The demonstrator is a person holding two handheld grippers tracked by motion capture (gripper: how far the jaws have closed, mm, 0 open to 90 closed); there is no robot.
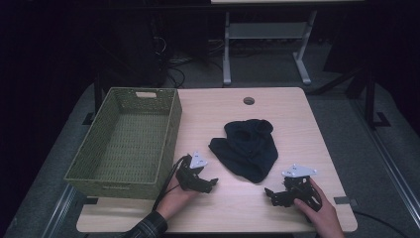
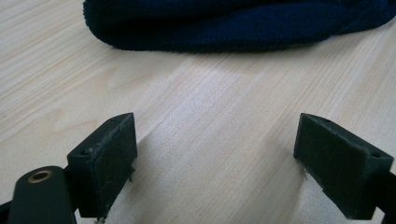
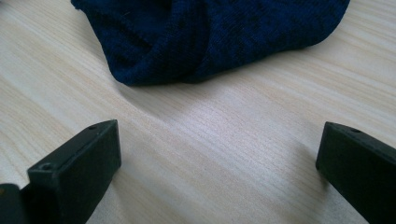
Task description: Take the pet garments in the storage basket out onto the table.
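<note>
- The left claw [image 1: 212, 182] is standing wide open with nothing between its two black jaws; in the left gripper view [image 2: 215, 163] they are sitting far apart over bare wood, low over the surface, though whether they are touching it cannot be told.
- The right claw [image 1: 270, 194] is likewise spread wide and gripping nothing; in the right gripper view [image 3: 217, 168] its jaws are framing a stretch of bare wood.
- The person's left hand [image 1: 176, 196] is holding the left claw near the front edge, a plaid sleeve [image 1: 148, 227] showing behind it; the right hand [image 1: 317, 208] is holding the right claw toward the front right.
- The dark navy knitted cloth, crumpled in a soft heap [image 1: 246, 148], is lying on the light wooden table [image 1: 292, 114] between and beyond the two claws, apart from both; its rolled edge is showing ahead of the left jaws [image 2: 233, 23] and its folded corner ahead of the right jaws [image 3: 210, 37].
- A green woven rectangular basket [image 1: 168, 144] is sitting on the left part of the table, just beside the left claw and well apart from the cloth.
- A round hole [image 1: 248, 100] is showing in the table near its far edge.
</note>
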